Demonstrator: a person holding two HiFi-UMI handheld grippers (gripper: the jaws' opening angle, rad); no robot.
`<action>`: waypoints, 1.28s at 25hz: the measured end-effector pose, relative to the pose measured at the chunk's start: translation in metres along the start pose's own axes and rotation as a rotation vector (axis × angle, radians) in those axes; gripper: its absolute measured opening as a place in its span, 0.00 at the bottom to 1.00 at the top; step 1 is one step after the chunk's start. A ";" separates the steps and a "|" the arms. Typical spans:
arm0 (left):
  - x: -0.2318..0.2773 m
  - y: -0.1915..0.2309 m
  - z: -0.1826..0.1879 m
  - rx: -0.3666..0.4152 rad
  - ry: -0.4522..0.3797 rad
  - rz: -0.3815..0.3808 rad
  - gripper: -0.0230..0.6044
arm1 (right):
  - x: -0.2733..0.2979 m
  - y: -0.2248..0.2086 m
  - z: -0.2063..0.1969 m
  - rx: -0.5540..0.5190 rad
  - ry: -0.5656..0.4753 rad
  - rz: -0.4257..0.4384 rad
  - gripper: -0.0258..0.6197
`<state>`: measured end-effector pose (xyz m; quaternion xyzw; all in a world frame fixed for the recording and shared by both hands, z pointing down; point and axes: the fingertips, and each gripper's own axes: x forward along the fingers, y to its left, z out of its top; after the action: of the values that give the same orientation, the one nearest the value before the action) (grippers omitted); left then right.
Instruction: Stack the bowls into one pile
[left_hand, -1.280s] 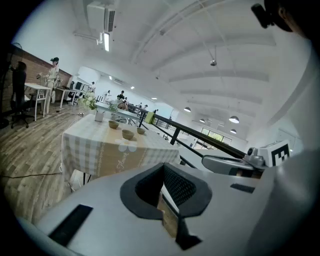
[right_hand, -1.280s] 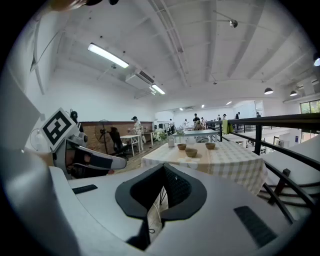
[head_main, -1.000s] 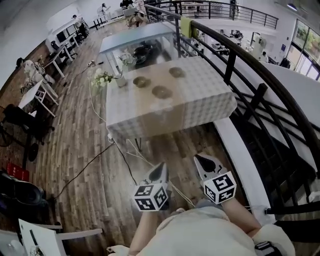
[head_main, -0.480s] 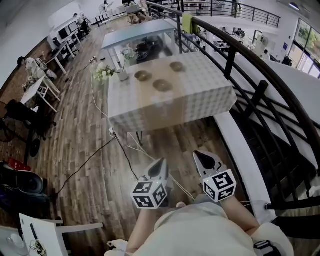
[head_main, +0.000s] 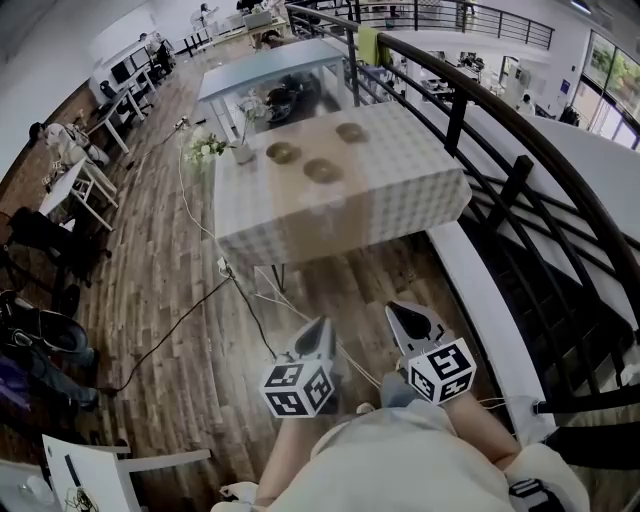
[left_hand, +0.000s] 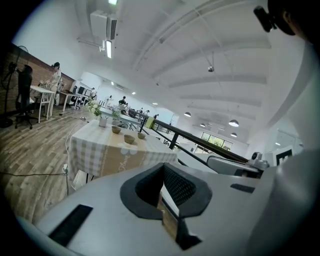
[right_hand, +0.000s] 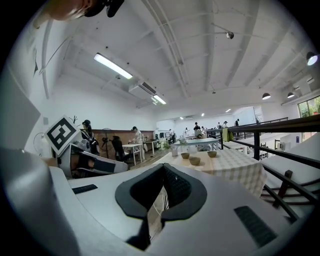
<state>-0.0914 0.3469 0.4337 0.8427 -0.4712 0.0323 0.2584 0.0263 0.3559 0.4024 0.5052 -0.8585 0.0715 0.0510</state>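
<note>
Three brown bowls stand apart on a checked-cloth table (head_main: 400, 195) well ahead of me: one at the left (head_main: 283, 152), one in the middle (head_main: 322, 171), one further back right (head_main: 351, 132). They appear small in the left gripper view (left_hand: 129, 139) and the right gripper view (right_hand: 195, 161). Both grippers hang low near my body, far from the table. The left gripper (head_main: 318, 338) (left_hand: 163, 166) is shut with nothing in it. The right gripper (head_main: 408, 322) (right_hand: 163, 167) is shut too, holding nothing.
A vase of white flowers (head_main: 240, 150) stands at the table's left back corner. A dark railing (head_main: 470, 110) and a white ledge (head_main: 480, 300) run along the right. Cables (head_main: 250, 300) trail over the wood floor. A glass table (head_main: 270, 70) stands behind, a white chair (head_main: 90, 465) at lower left.
The table and bowls sit slightly higher in the head view as the camera shifted. Both grippers keep their place near my body and stay shut.
</note>
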 end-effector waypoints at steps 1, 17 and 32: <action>0.001 0.000 0.000 0.003 0.001 -0.001 0.04 | 0.001 0.000 0.000 0.005 -0.001 0.002 0.04; 0.076 0.031 0.032 0.004 0.013 0.045 0.04 | 0.079 -0.052 0.017 0.006 -0.002 0.054 0.04; 0.179 0.049 0.090 -0.039 -0.008 0.095 0.04 | 0.163 -0.139 0.047 -0.024 0.025 0.108 0.04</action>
<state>-0.0487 0.1450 0.4290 0.8142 -0.5124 0.0318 0.2710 0.0679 0.1405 0.3917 0.4564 -0.8847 0.0702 0.0638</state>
